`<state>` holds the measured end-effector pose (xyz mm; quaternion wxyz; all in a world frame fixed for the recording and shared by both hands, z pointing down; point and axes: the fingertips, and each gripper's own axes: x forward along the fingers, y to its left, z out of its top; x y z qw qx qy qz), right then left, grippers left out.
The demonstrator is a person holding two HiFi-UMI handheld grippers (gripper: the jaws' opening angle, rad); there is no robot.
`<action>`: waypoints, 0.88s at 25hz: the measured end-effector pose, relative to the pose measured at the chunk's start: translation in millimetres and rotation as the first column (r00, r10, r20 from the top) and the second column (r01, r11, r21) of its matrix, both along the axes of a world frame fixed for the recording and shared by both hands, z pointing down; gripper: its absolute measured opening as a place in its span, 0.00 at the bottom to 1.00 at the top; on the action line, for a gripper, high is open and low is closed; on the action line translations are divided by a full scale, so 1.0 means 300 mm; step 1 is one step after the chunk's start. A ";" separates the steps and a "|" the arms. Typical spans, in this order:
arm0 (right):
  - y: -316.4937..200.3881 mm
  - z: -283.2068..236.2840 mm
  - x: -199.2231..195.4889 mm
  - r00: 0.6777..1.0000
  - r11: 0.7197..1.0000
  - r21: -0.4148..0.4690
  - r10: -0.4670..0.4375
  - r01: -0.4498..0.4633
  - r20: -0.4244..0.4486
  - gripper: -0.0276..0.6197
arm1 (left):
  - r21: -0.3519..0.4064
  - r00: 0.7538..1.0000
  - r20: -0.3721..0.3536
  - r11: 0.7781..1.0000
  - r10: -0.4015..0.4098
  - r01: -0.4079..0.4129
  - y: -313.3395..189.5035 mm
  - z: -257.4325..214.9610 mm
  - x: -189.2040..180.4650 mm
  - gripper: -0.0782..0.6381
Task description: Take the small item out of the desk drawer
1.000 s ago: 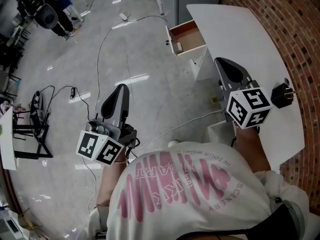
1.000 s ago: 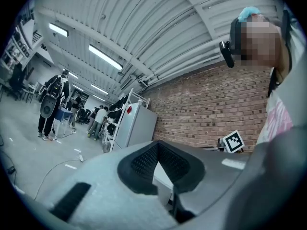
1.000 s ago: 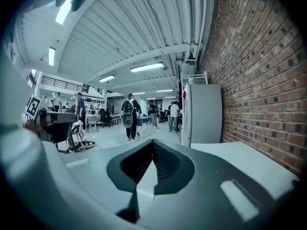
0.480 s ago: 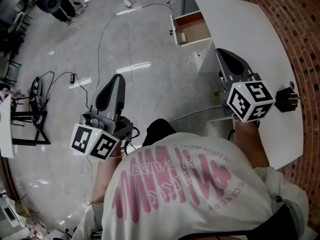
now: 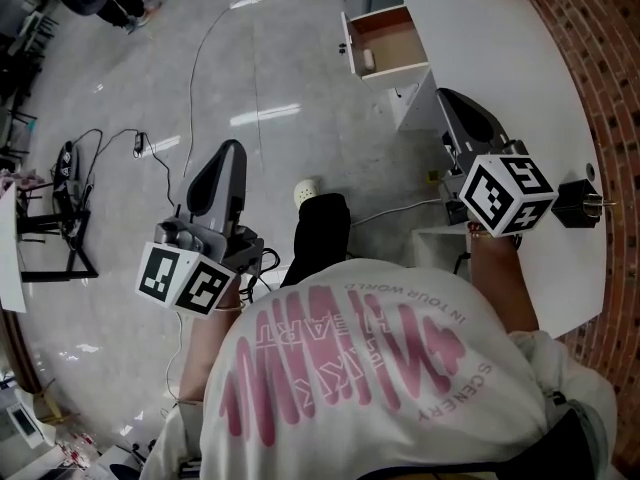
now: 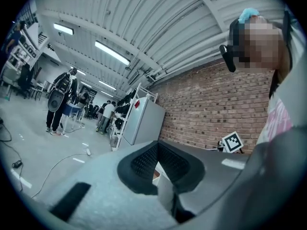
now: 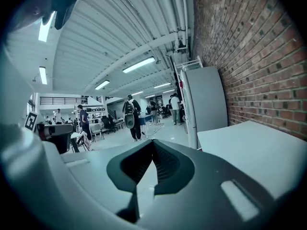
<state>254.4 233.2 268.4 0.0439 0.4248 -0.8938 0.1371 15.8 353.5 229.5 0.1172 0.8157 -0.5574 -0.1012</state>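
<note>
The desk drawer [image 5: 392,44] stands pulled open from the white desk [image 5: 490,48] at the top of the head view. A small pale item [image 5: 368,60] lies inside near its left wall. My left gripper [image 5: 231,150] hangs over the floor, well short of the drawer, shut and empty. My right gripper [image 5: 452,96] is held by the desk's near edge, below the drawer, also shut with nothing in it. In the left gripper view the left gripper [image 6: 157,145] points level toward the desk and brick wall. In the right gripper view the right gripper [image 7: 153,143] points along the desk top.
A black plug [image 5: 575,204] lies on the desk at the right. A white box [image 5: 440,246] sits under the desk. Cables [image 5: 200,68] run over the floor, and a black stand [image 5: 60,238] is at far left. A grey cabinet [image 7: 206,104] stands beyond the desk. People stand far off.
The drawer has slid up the head view. A dark trouser leg and pale shoe have come into view between the grippers. Both grippers stay shut and sit slightly lower.
</note>
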 end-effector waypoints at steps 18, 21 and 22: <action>-0.310 0.100 -0.055 0.997 0.993 -0.093 0.075 -0.074 0.006 0.06 | -0.057 1.000 -0.004 0.998 0.014 -0.014 -0.371 0.034 -0.131 0.12; -0.388 0.073 -0.081 0.996 0.992 -0.084 0.093 -0.091 0.016 0.06 | -0.056 0.999 -0.010 0.998 0.036 -0.036 -0.470 0.015 -0.160 0.12; -0.414 0.065 -0.091 0.995 0.992 -0.081 0.098 -0.096 0.018 0.06 | -0.051 0.999 -0.009 0.998 0.042 -0.043 -0.505 0.004 -0.169 0.12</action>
